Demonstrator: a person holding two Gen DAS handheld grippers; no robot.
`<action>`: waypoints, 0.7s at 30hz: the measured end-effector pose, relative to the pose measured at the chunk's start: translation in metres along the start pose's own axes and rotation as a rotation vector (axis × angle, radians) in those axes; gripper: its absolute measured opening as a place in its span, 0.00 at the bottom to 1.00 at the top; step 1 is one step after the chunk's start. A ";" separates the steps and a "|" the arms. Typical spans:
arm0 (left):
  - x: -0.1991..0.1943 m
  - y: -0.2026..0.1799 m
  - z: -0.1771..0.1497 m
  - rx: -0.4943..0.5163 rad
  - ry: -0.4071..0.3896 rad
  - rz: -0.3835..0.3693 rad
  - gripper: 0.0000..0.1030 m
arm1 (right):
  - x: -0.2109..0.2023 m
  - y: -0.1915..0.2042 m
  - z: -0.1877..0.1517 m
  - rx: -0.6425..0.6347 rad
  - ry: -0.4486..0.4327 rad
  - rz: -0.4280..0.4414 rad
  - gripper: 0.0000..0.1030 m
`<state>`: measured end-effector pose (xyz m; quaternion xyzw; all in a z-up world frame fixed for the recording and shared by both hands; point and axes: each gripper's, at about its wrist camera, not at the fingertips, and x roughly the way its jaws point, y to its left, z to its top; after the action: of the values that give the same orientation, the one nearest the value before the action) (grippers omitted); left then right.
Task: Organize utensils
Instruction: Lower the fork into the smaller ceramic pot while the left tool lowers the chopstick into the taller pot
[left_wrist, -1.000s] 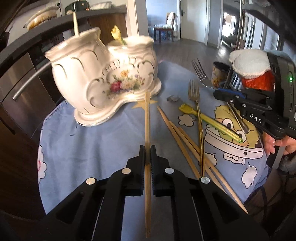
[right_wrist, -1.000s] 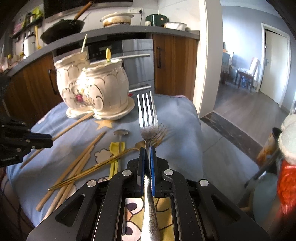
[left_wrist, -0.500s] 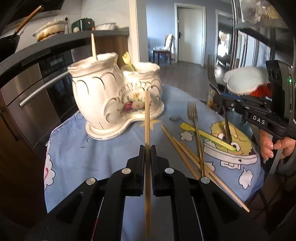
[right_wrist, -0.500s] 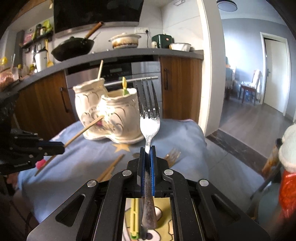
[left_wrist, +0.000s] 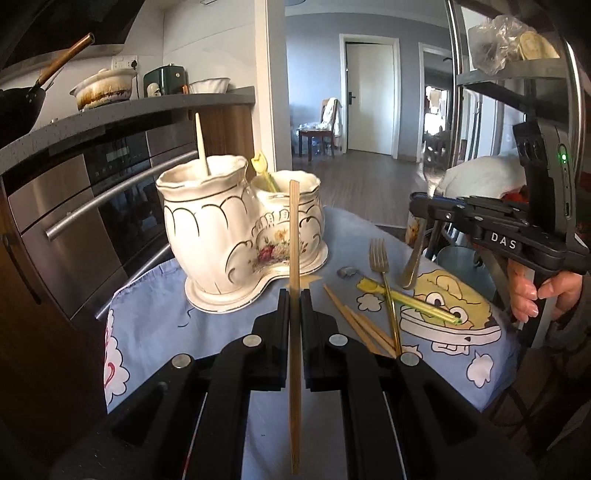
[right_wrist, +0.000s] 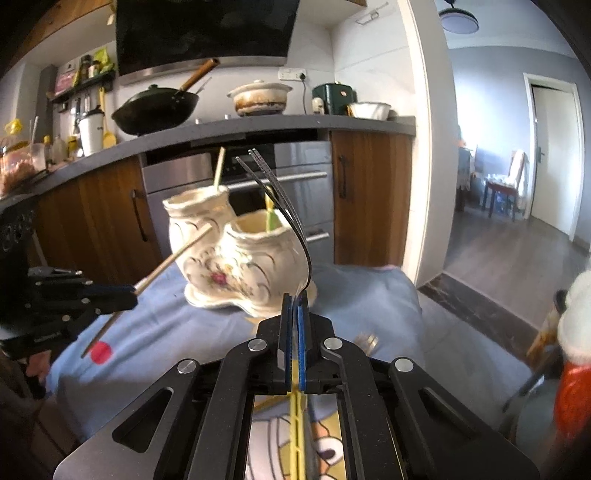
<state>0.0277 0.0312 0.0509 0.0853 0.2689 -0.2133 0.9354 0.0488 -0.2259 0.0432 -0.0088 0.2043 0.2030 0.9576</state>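
A cream ceramic two-pot utensil holder with gilt lines and a painted flower spray (left_wrist: 236, 236) is seen standing on a pale blue cartoon-printed cloth (left_wrist: 155, 325) that covers the table, in front of a stainless oven front (left_wrist: 74, 206). A pale wooden chopstick (left_wrist: 202, 144) is seen upright in the taller pot, and a yellow-green plastic utensil (left_wrist: 263, 170) is leaning in the lower pot. The left gripper (left_wrist: 294, 295) is held above the cloth with its black fingers (left_wrist: 282, 314) pressed together on a single light bamboo chopstick (left_wrist: 294, 236), which is pinched near its middle and is pointed toward the holder; in the right wrist view the same chopstick (right_wrist: 173, 258) is shown raised in front of the taller pot, its tip near the pot's side. The right gripper (right_wrist: 294, 299) is pinched shut on a silver metal fork (right_wrist: 280, 206), whose tines are seen edge-on above the lower pot; in the left wrist view that fork's handle (left_wrist: 415, 258) hangs below the gripper, clear of the cloth. The right gripper's grip is held by a person's hand (left_wrist: 532, 291). Left lying on the cloth are a gold-coloured fork (left_wrist: 384, 280), a yellow and green plastic utensil (left_wrist: 410, 299) crossed beneath it, several loose bamboo chopsticks (left_wrist: 354, 321) and a small grey scrap (left_wrist: 347, 272) just beside the holder's base.
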 end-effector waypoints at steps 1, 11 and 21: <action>0.000 0.000 0.000 0.000 -0.003 0.002 0.06 | -0.001 0.003 0.003 -0.006 -0.007 0.001 0.03; -0.002 0.005 -0.002 -0.016 -0.022 -0.017 0.06 | -0.006 0.011 0.013 -0.010 -0.036 0.034 0.03; -0.015 0.006 0.005 -0.018 -0.123 -0.008 0.06 | -0.006 0.012 0.025 0.002 -0.051 0.049 0.03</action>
<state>0.0212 0.0406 0.0636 0.0624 0.2133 -0.2192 0.9500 0.0491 -0.2144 0.0696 0.0023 0.1802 0.2264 0.9572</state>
